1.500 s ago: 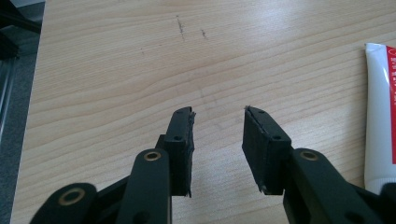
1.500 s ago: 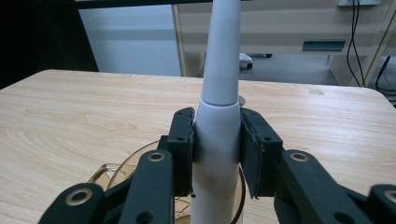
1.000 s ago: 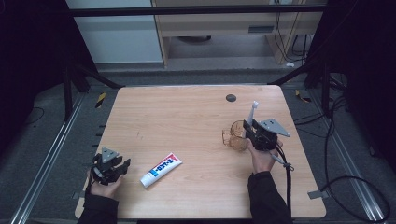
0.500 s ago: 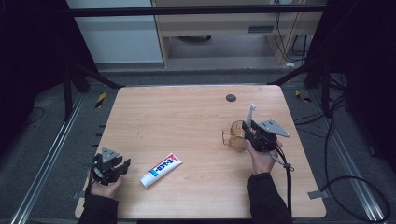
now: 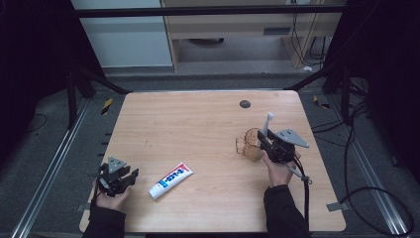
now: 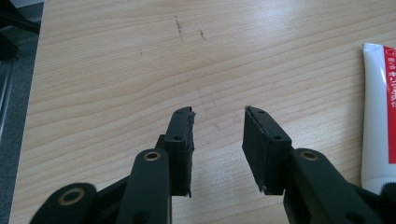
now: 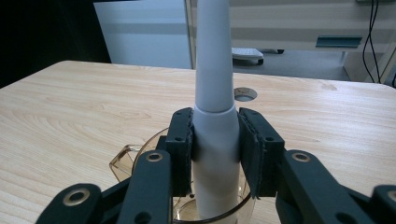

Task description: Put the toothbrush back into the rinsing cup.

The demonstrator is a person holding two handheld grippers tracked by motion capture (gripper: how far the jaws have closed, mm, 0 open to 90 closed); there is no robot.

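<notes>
The right gripper has its 2 jaws closed on a white toothbrush, pads pressed to either side of the thick handle. The toothbrush stands upright with its lower end inside a clear amber cup, which sits on the table toward its right side; in the high view the brush head pokes up above the gripper and the cup lies just left of it. Whether the handle's end touches the cup floor I cannot tell.

The left gripper rests low at the near left corner, jaws partly apart with nothing between them, only bare wood ahead. A toothpaste tube lies flat just to its right, untouched.

By my reading, the brush is as good as placed in the cup; what is left is letting go of it, and perhaps dealing with the tube.
</notes>
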